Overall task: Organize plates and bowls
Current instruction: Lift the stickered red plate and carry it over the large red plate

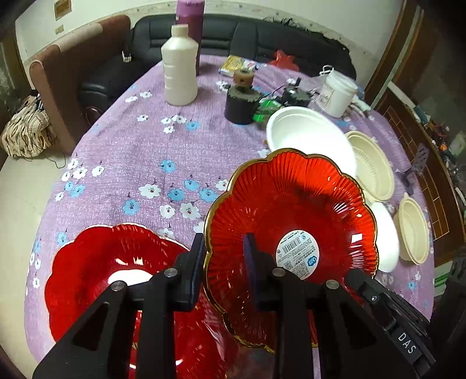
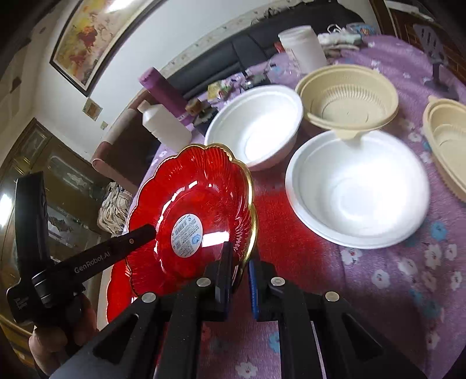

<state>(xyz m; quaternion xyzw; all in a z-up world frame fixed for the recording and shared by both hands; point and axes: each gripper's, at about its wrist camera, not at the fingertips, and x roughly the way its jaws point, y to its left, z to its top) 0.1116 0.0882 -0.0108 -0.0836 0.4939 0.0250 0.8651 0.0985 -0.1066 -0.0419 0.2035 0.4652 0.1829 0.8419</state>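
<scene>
A red glass plate (image 1: 291,210) with a gold scalloped rim and a white sticker hangs tilted above the purple floral tablecloth (image 1: 131,151). My left gripper (image 1: 223,247) is shut on its near-left rim. My right gripper (image 2: 239,262) is shut on the opposite rim of the same plate (image 2: 198,198), and shows in the left wrist view as a black finger (image 1: 354,274). A second red plate (image 1: 96,262) lies on the cloth below and to the left. Two white bowls (image 2: 358,192) (image 2: 256,131) and two beige bowls (image 2: 349,96) (image 2: 448,140) sit behind.
A white bottle (image 1: 179,73), a purple flask (image 1: 190,20), a black cylinder (image 1: 241,105) and a white tub (image 1: 337,93) stand at the back of the table. The table's round edge runs close on the left. A hand (image 2: 49,344) holds the left gripper's handle.
</scene>
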